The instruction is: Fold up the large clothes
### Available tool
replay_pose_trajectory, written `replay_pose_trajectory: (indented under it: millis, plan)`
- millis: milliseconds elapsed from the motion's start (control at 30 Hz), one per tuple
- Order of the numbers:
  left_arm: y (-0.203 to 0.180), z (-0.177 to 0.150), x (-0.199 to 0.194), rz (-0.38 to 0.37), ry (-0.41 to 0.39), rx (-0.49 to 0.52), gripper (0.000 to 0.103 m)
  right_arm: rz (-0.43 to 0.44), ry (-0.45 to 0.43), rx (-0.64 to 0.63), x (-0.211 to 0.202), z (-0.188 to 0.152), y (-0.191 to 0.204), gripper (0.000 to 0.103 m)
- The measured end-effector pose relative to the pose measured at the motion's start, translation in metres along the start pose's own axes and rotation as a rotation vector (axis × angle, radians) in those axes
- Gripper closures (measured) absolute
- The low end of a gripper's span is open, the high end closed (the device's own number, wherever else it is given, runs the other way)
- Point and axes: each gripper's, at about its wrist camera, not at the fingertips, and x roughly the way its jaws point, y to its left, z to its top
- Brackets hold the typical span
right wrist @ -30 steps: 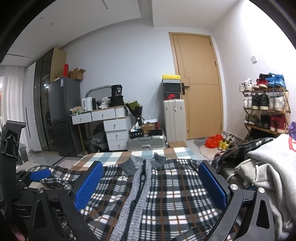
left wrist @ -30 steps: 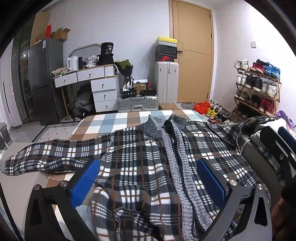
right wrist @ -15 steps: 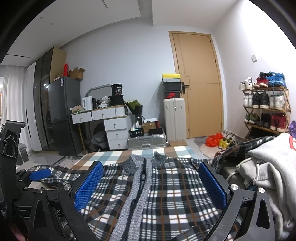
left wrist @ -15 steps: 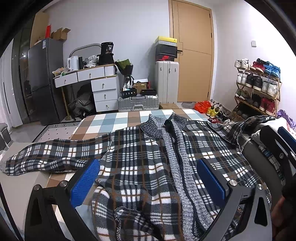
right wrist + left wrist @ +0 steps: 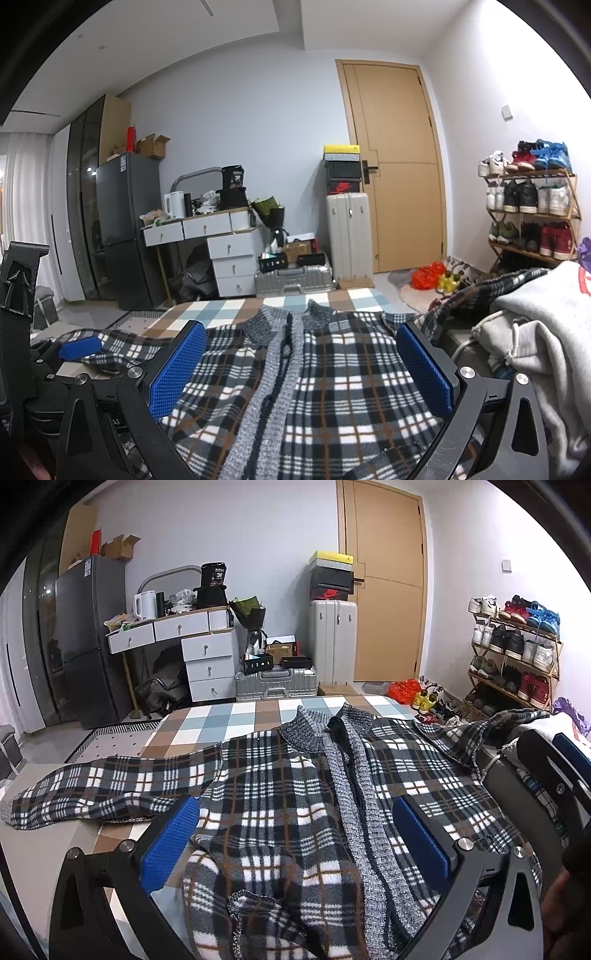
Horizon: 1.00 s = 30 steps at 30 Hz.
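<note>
A black, white and brown plaid jacket [image 5: 280, 801] with a grey knit collar and placket lies front up on the checked tabletop [image 5: 229, 720]. Its left sleeve [image 5: 107, 790] stretches out flat to the left; the right sleeve [image 5: 480, 731] drapes over a pile at the right. The hem is rumpled just in front of my left gripper [image 5: 295, 834], which hovers open over the jacket's lower part, nothing between its blue pads. In the right wrist view the same jacket [image 5: 332, 369] lies under my right gripper [image 5: 301, 365], also open and empty. The left gripper's body [image 5: 29, 369] shows at the far left.
A heap of grey and white clothes [image 5: 535, 325] sits at the table's right side. Beyond the table stand a white drawer desk [image 5: 199, 646], a dark fridge [image 5: 88, 638], suitcases [image 5: 332, 642], a wooden door [image 5: 384, 579] and a shoe rack [image 5: 517, 653].
</note>
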Motion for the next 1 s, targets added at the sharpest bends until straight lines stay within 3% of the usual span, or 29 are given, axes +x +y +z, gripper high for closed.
replay_pose_trajectory:
  millis: [333, 500, 700, 767, 833, 1000]
  plan:
    - [-0.001, -0.002, 0.002, 0.004, 0.011, 0.001, 0.001, -0.016, 0.038, 0.037, 0.005, -0.001, -0.009, 0.000]
    - [-0.002, -0.006, 0.011, -0.001, 0.040, 0.028, 0.001, -0.025, 0.121, 0.152, 0.015, 0.020, -0.056, 0.000]
    - [-0.010, -0.013, 0.021, -0.050, 0.097, 0.097, 0.001, -0.074, 0.343, 0.339, 0.053, 0.080, -0.182, 0.000]
    - [-0.012, -0.015, 0.026, -0.056, 0.116, 0.120, 0.001, -0.130, 0.368, 0.388, 0.065, 0.104, -0.234, 0.000]
    - [-0.015, -0.017, 0.032, -0.058, 0.133, 0.141, 0.001, -0.206, 0.447, 0.437, 0.083, 0.121, -0.282, 0.000]
    - [-0.017, -0.025, 0.047, -0.052, 0.183, 0.193, 0.001, -0.308, 0.641, 0.619, 0.125, 0.135, -0.382, 0.000]
